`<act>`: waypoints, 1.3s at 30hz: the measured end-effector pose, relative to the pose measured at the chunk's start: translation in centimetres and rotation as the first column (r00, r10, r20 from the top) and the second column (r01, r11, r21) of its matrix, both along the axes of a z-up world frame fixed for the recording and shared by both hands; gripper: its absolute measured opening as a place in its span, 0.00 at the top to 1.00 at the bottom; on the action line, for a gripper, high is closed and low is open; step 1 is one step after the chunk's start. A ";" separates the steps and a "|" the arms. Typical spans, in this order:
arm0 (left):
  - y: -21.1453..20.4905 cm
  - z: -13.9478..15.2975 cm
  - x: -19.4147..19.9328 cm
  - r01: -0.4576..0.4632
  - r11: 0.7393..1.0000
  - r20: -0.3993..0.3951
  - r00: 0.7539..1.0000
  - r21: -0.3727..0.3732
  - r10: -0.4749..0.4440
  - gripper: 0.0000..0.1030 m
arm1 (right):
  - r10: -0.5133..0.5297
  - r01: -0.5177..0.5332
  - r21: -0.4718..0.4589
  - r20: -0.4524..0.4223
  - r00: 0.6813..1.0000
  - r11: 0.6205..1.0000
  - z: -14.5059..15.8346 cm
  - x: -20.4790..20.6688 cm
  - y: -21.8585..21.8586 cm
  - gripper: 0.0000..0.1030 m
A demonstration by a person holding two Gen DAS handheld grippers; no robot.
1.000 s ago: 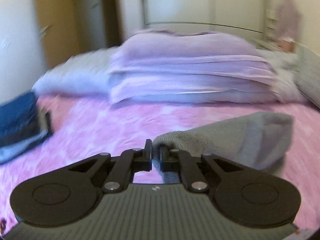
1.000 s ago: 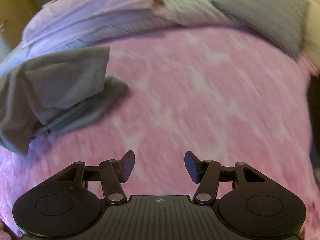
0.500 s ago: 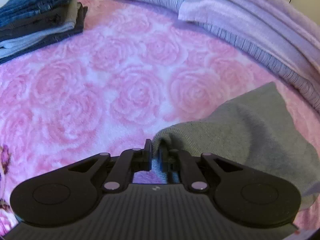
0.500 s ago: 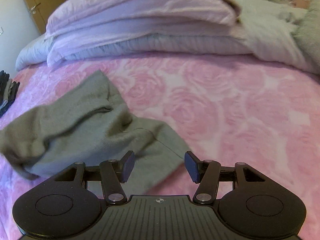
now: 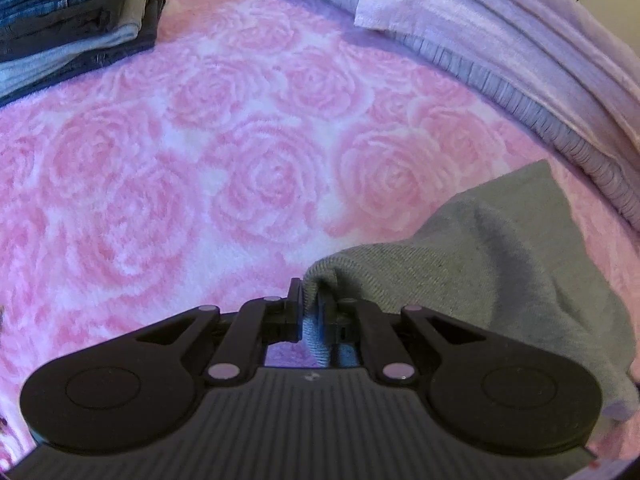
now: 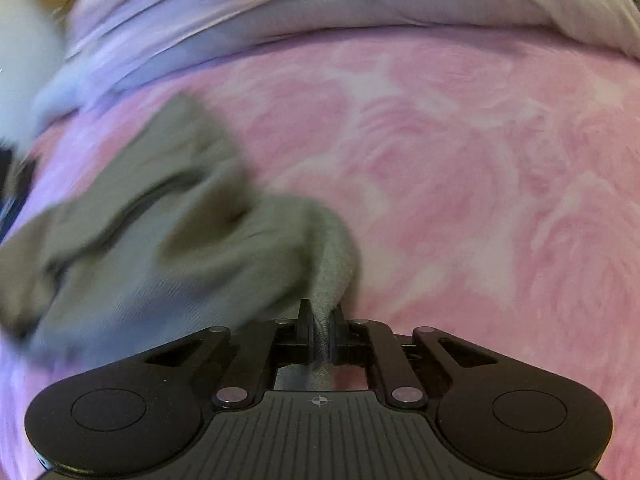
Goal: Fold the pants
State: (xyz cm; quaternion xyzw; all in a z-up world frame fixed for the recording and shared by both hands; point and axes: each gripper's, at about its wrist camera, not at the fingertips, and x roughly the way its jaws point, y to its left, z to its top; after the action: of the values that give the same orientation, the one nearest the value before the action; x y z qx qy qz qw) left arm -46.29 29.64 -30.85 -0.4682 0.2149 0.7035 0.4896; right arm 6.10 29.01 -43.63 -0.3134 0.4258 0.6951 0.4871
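Note:
The grey pants (image 5: 492, 264) lie crumpled on a pink rose-patterned blanket (image 5: 200, 184). My left gripper (image 5: 310, 300) is shut on a ribbed edge of the pants, and the cloth trails off to the right of it. In the right wrist view the grey pants (image 6: 160, 216) bunch up to the left, blurred by motion. My right gripper (image 6: 320, 320) is shut on another ribbed edge of them, low over the pink blanket (image 6: 480, 184).
A stack of folded jeans and dark garments (image 5: 68, 20) sits at the far left of the bed. Folded lilac and grey bedding (image 5: 520, 52) runs along the back, and the same lilac bedding (image 6: 320, 4) fills the top of the right wrist view.
My right gripper, open half a second ago, has shut on an edge of the pants. The left gripper keeps its hold and has dropped from facing the room toward the blanket.

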 end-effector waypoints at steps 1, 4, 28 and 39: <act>0.0 0.5 0.0 0.010 1.000 -0.003 1.000 0.010 -0.010 0.96 | 0.018 -0.018 -0.004 -0.022 1.000 1.000 0.7 -0.2 -1.9 0.98; -0.1 2.5 0.2 0.052 0.998 -0.017 0.999 0.037 -0.051 0.96 | 0.039 -0.044 -0.030 -0.156 0.987 0.999 3.8 0.0 -9.0 0.98; -15.9 6.4 12.2 0.625 0.779 -0.169 0.765 -0.037 -0.622 0.73 | 0.241 -0.272 0.055 0.321 0.916 0.961 9.9 -3.3 -24.4 0.52; -19.7 4.0 16.3 0.822 0.538 -0.456 0.414 -0.185 -0.788 0.59 | 0.491 -0.664 0.120 0.580 0.650 0.738 1.9 -12.5 -21.8 0.52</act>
State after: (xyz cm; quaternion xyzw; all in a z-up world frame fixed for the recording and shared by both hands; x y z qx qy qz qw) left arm -29.97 9.89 -26.86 -0.0966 0.5046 0.4815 0.7101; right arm -6.45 7.24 -41.68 -0.5230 0.0365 0.7646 0.3750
